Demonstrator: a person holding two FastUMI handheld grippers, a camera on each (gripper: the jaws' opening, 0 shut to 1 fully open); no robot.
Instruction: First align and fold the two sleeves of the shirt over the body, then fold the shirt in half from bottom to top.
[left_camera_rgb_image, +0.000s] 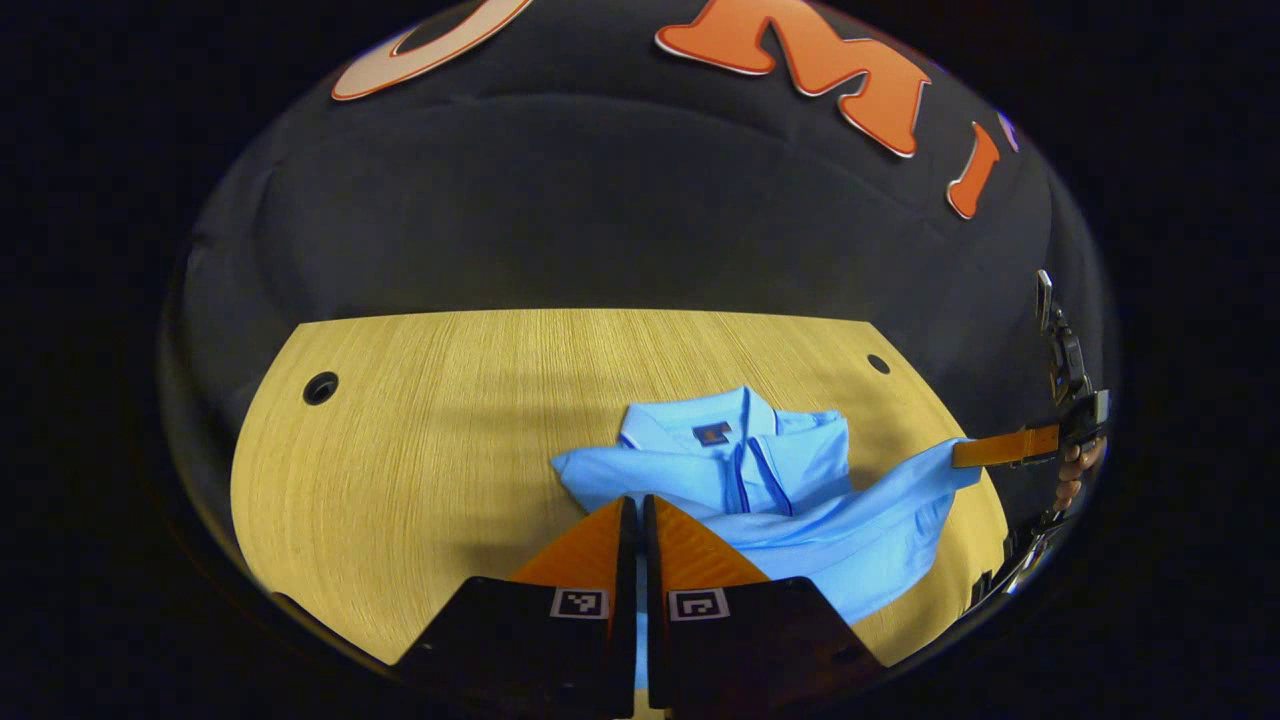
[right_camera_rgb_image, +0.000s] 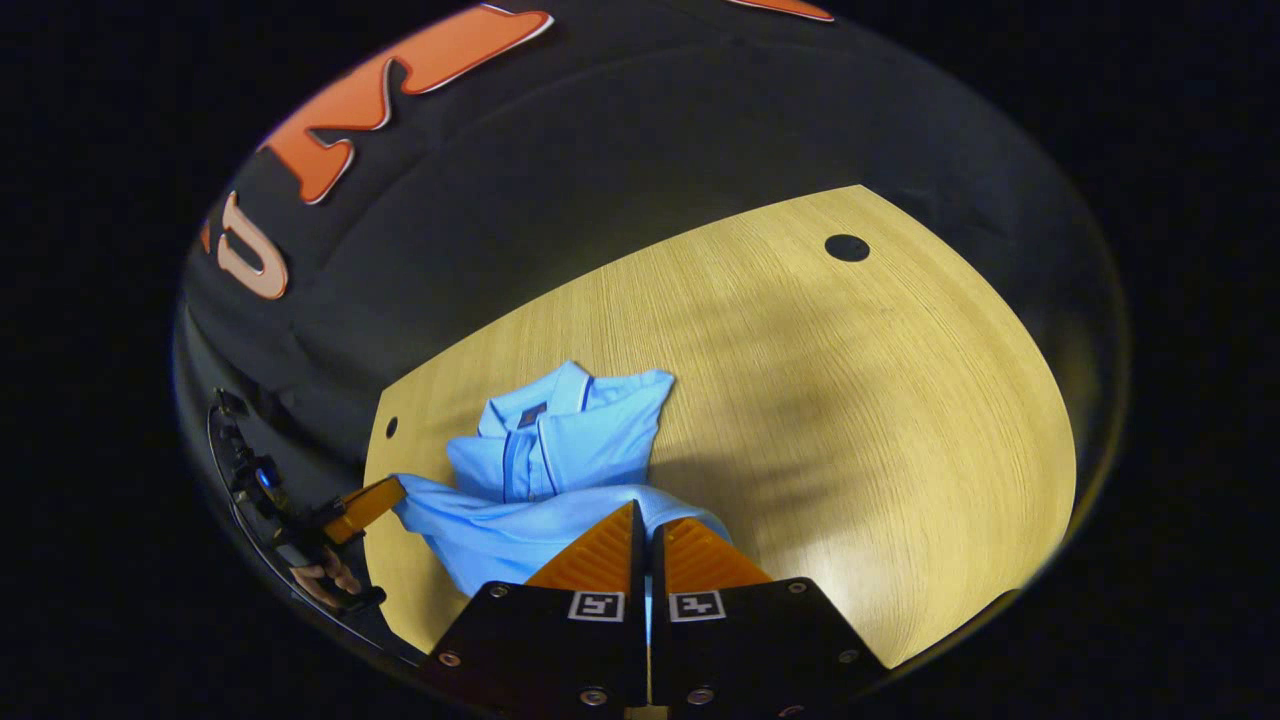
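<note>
Both grippers pinch the blue shirt's (left_camera_rgb_image: 790, 500) lower hem, fingers pressed together on cloth: left gripper (left_camera_rgb_image: 636, 510), right gripper (right_camera_rgb_image: 648, 515); the hem is lifted above the wooden table (right_camera_rgb_image: 850, 400); the collar lies flat.

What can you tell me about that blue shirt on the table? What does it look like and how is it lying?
The shirt is a light blue polo of soft knit-looking cloth, with a folded collar, a darker-edged button placket and a small dark tag inside the neck. It lies on the wooden table, collar toward the far wall, sleeves already folded in. Its bottom part is lifted off the table and pulled up toward the collar. The left gripper and the right gripper each pinch a bottom corner with fingers closed on the cloth.
</note>
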